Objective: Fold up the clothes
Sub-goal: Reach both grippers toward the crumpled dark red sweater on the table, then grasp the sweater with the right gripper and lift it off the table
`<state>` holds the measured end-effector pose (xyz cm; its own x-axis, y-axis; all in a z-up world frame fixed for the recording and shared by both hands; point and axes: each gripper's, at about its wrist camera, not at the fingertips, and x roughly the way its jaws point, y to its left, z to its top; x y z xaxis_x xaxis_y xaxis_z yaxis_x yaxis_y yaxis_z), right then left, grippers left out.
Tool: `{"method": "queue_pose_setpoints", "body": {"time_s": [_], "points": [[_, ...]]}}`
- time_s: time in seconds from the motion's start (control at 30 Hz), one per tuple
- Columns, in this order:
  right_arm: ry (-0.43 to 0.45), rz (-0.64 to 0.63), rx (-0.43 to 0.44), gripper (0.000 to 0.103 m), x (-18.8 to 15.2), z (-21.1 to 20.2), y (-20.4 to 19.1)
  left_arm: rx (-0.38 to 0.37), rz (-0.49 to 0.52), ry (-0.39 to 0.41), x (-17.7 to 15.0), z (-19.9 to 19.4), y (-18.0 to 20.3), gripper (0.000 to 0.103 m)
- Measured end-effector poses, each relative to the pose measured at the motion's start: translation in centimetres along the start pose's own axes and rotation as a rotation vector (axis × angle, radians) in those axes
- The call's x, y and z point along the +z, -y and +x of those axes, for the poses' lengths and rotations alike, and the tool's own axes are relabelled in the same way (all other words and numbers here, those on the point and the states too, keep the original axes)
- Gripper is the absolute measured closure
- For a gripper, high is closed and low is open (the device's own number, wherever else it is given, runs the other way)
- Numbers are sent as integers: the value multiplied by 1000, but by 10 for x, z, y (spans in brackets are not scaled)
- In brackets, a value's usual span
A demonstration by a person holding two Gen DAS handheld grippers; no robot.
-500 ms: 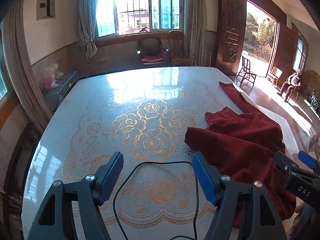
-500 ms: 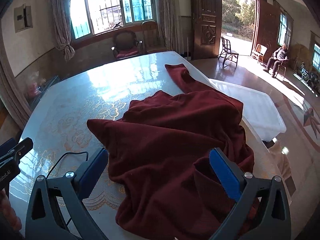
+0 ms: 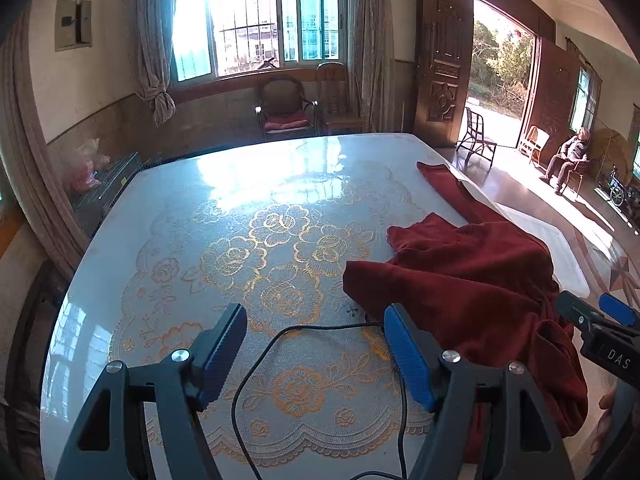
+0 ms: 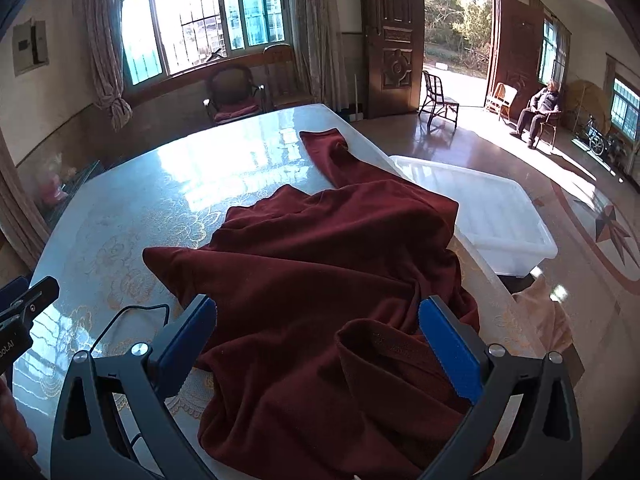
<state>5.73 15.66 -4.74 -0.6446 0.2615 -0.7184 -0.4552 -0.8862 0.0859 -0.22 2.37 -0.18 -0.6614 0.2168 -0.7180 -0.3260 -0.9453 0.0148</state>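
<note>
I see a black cable looping across the table's near edge, on a gold-flowered lace cloth. A white plastic bin sits beside its right edge.

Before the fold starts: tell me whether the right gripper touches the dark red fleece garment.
Cannot tell. Right wrist view: the right gripper stands open over the dark red fleece garment; no gap or contact shows plainly.

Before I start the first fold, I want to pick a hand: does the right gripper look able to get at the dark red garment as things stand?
Probably yes. The right gripper hangs open just above the dark red garment, which lies crumpled on the table with nothing over it.
</note>
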Motion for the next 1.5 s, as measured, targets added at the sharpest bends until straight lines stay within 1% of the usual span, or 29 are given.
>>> {"method": "queue_pose_setpoints", "body": {"time_s": [0.13, 0.3, 0.37, 0.47, 0.57, 0.67, 0.77, 0.87, 0.93, 1.0, 1.03, 1.1, 1.13, 1.23, 1.3, 1.4, 1.5], "points": [[-15, 7, 9, 0, 13, 10, 8, -6, -23, -20, 0, 2, -7, 30], [-23, -86, 25, 0, 34, 29, -9, 12, -32, -18, -1, 5, -11, 30], [-40, -124, 51, 0, 41, 39, -21, 16, -36, -24, -2, 4, -14, 30], [-61, -188, 122, 0, 49, 54, -41, 21, -50, -25, -3, 5, -21, 30], [-71, -224, 102, 0, 59, 74, -50, 28, -76, -26, -4, 7, -28, 30], [-106, -235, 106, 0, 68, 98, -51, 31, -109, -18, -4, 8, -35, 30], [-147, -289, 105, 0, 75, 125, -53, 36, -131, -23, -5, 10, -38, 30], [-208, -351, 97, 0, 77, 159, -55, 58, -123, -33, -7, 12, -38, 30], [-238, -370, 90, 1, 77, 180, -53, 73, -120, -44, -7, 14, -37, 30], [-253, -379, 85, 1, 75, 197, -48, 60, -131, -32, -7, 15, -39, 30], [-258, -376, 92, 1, 75, 204, -47, 64, -129, -33, -7, 16, -38, 30], [-262, -355, 138, 1, 74, 214, -43, 75, -128, -34, -8, 18, -39, 30], [-261, -350, 143, 1, 73, 219, -42, 80, -128, -35, -8, 19, -39, 30], [-277, -343, 106, 1, 67, 234, -39, 97, -122, -39, -8, 22, -38, 30], [-321, -321, 117, 1, 59, 246, -35, 104, -119, -40, -9, 24, -38, 30], [-287, -329, 122, 0, 53, 246, -34, 115, -121, -51, -11, 27, -38, 30], [-281, -332, 123, 0, 53, 244, -35, 118, -128, -59, -13, 30, -40, 30]]}}
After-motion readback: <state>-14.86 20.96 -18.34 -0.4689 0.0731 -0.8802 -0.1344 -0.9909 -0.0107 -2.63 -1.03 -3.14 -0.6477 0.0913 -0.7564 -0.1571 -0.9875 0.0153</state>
